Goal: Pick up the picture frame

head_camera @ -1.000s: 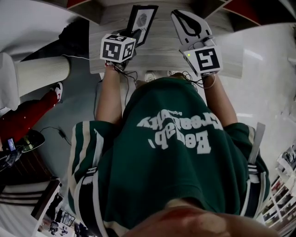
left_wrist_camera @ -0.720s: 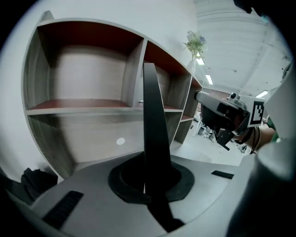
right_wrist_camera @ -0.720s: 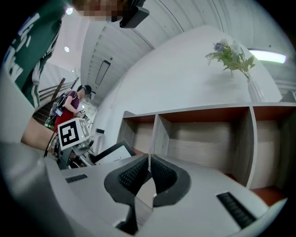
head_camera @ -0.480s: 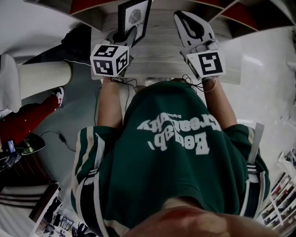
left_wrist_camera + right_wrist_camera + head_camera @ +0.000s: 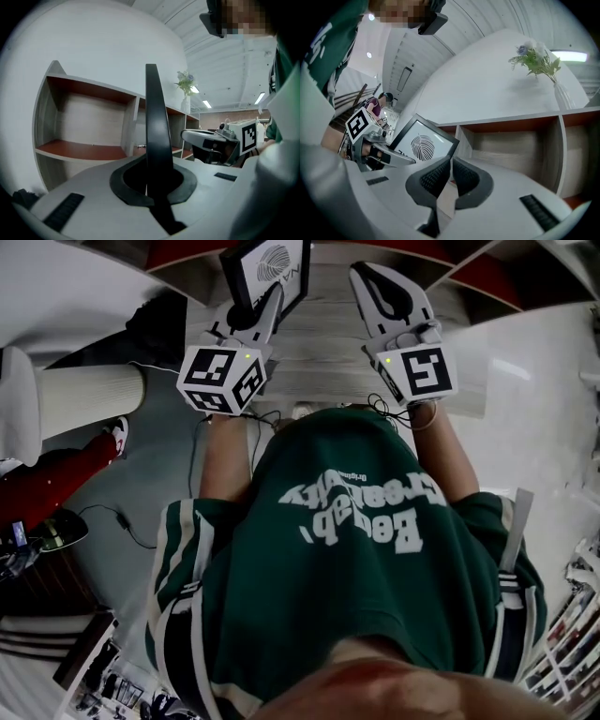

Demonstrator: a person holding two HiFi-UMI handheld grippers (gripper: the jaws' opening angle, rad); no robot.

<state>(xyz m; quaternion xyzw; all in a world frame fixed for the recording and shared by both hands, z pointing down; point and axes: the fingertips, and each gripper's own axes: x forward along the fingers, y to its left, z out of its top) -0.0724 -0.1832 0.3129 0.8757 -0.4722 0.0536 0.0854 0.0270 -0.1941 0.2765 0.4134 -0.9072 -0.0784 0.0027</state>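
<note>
While the left gripper [image 5: 261, 306], at the upper left of centre in the head view, has its jaws clamped on the lower edge of the picture frame [image 5: 272, 263], the frame stands tilted at the very top of that view, above the pale wooden top [image 5: 319, 343] of the shelf unit [image 5: 84, 150]. From the left gripper view the frame shows edge-on, a dark upright strip pinched in the middle of the jaws. It appears to be clear of the wood already, so the step in hand looks like the lift itself rather than the grasp. Further right, the right gripper [image 5: 386, 294] hangs over the same top with its jaws drawn almost together and nothing between them; its own view shows the leaf print on the frame's face at the left and a vase of flowers [image 5: 539, 61] at the upper right. Next comes a steady rise with firm pressure, since a hold on one edge could let the frame pivot or slip.
</note>
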